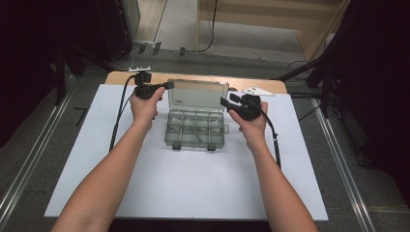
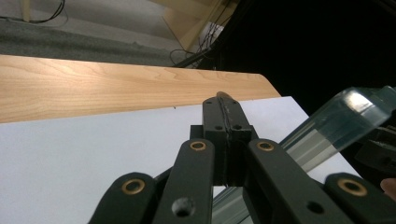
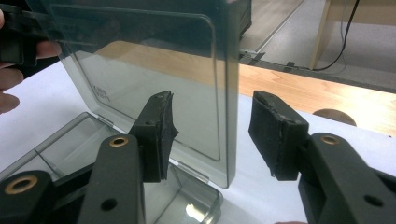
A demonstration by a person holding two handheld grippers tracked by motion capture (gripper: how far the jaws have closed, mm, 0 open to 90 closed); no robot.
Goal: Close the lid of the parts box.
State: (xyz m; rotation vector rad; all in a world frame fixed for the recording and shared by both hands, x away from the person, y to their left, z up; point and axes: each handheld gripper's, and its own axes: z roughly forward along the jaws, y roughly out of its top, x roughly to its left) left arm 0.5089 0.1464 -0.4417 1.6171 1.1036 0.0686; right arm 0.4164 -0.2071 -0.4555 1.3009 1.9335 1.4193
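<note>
A clear plastic compartment box (image 1: 195,141) lies on the white sheet, its smoky lid (image 1: 198,95) standing upright at the back. My left gripper (image 1: 169,85) is shut at the lid's upper left corner; in the left gripper view its jaws (image 2: 223,100) press together with nothing between them, and the lid (image 2: 327,126) runs past on the right. My right gripper (image 1: 229,100) is open at the lid's right side. In the right gripper view the lid's edge (image 3: 231,93) stands between the two pads (image 3: 275,135) without touching either. The box base (image 3: 60,149) lies below.
The white sheet (image 1: 193,183) covers most of the wooden table (image 1: 217,80). A white three-cornered plate (image 1: 256,91) lies at the back right. Black cables trail from both grippers across the sheet. Dark stands and floor rails flank the table.
</note>
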